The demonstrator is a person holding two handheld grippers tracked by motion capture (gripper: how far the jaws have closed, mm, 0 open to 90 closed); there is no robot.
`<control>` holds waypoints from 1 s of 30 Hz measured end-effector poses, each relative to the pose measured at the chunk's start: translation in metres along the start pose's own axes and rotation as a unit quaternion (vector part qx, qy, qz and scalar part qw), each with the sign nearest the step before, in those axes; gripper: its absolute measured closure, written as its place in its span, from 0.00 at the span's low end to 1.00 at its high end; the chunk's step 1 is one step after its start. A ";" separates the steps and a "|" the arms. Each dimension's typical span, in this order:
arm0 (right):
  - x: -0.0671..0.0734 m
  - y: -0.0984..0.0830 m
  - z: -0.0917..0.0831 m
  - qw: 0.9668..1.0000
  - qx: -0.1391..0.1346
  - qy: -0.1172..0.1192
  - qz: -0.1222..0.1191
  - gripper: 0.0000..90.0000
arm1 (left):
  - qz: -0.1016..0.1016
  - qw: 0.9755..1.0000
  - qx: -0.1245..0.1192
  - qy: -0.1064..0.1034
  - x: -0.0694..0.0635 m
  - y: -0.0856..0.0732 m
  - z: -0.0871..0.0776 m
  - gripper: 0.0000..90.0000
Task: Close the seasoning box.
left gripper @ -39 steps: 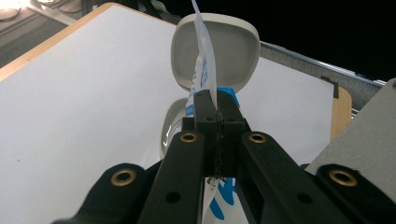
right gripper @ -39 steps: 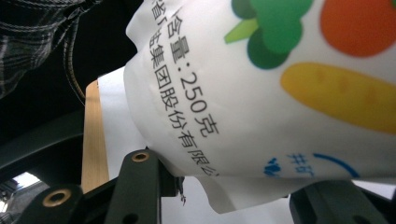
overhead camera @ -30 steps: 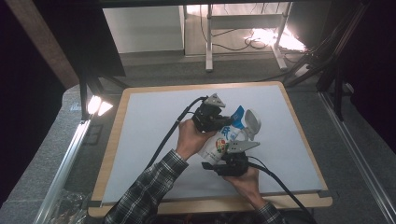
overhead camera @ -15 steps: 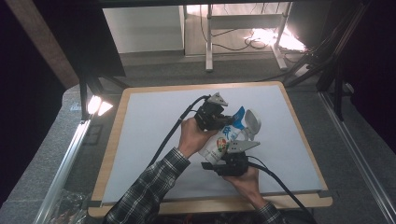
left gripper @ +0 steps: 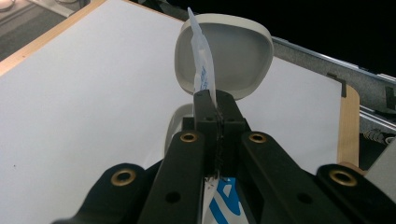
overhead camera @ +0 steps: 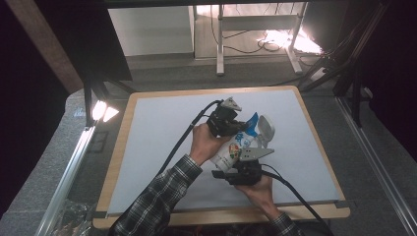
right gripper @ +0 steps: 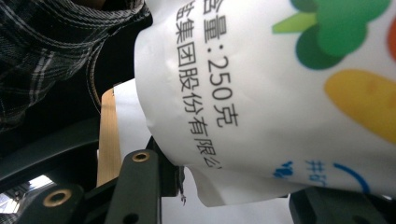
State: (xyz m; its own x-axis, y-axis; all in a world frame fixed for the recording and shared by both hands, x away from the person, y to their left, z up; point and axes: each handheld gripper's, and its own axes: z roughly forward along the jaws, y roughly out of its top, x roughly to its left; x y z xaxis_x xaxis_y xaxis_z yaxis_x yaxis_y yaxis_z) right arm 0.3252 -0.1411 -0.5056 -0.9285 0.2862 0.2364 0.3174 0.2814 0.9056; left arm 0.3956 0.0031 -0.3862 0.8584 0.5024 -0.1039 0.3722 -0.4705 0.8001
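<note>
The counter (overhead camera: 162, 147) has a pale grey-white top with a light wooden border. Past its far edge, at twelve o'clock, the legs of a white metal frame (overhead camera: 220, 44) stand on a grey floor, with loose cables (overhead camera: 268, 42) lying beside them in a patch of bright light. At nine o'clock a small lamp (overhead camera: 102, 111) glows just beside the counter's left edge. A metal rail (overhead camera: 69, 172) runs along the floor at eight o'clock.
</note>
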 end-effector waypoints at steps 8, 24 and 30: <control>0.000 0.001 0.000 1.000 0.000 0.001 0.001 0.65 | -0.003 1.000 -0.002 -0.003 0.000 0.000 0.001 1.00; 0.001 0.004 0.000 1.000 -0.008 0.009 0.004 0.65 | -0.008 1.000 0.000 -0.005 0.001 0.001 0.003 1.00; 0.002 0.005 0.000 1.000 -0.010 0.011 0.003 0.65 | -0.010 1.000 -0.001 -0.006 0.001 0.002 0.003 1.00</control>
State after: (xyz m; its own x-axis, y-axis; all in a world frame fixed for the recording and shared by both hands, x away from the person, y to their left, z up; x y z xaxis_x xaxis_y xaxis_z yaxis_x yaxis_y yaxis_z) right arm 0.3249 -0.1392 -0.5006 -0.9306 0.2671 0.2503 0.3197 0.2604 0.9110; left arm 0.3981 0.0003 -0.3870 0.8548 0.5031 -0.1275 0.3894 -0.4593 0.7984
